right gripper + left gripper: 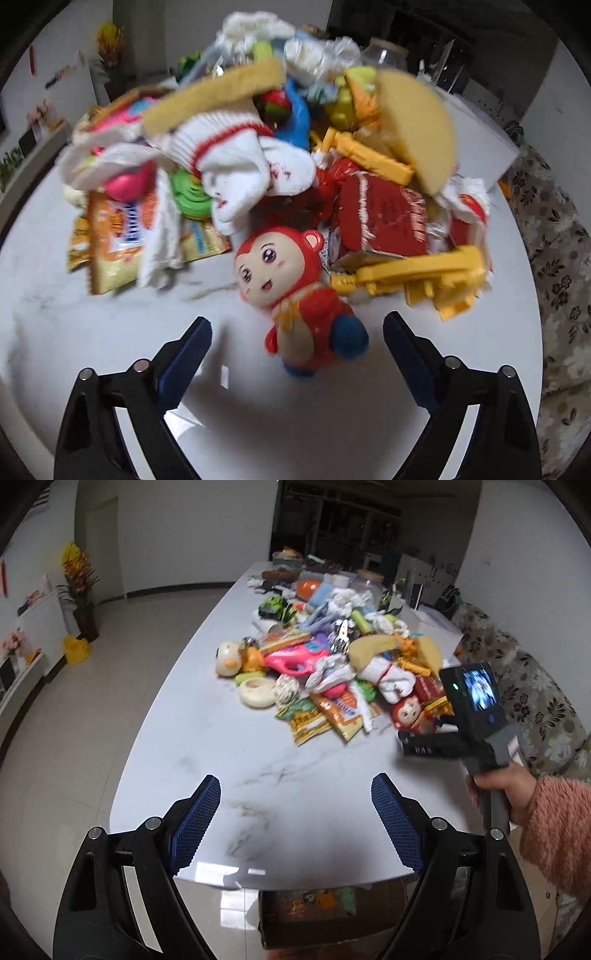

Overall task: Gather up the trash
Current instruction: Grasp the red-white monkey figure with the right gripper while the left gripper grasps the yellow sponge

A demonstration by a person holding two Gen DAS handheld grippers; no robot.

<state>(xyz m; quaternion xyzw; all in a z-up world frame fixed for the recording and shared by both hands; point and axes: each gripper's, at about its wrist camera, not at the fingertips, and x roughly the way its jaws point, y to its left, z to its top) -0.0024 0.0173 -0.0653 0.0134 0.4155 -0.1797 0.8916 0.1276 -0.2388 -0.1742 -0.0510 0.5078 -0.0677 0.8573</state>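
Observation:
A pile of toys, socks and wrappers lies on the white marble table (229, 760). Yellow snack wrappers (332, 712) lie at its near edge, also in the right wrist view (114, 243). A torn red packet (384, 218) and crumpled white tissue (325, 51) lie in the pile. My left gripper (295, 794) is open and empty above the bare near end of the table. My right gripper (297, 328) is open, with a red doll (295, 291) lying between and just beyond its fingertips. The right gripper's body (476, 709) shows in the left wrist view at the pile's right side.
A cardboard box (332, 912) with items in it stands on the floor under the table's near edge. A flowered sofa (532, 701) runs along the right side. A white sock (243, 162), yellow sponge (417, 125) and yellow plastic toy (417, 277) crowd the pile.

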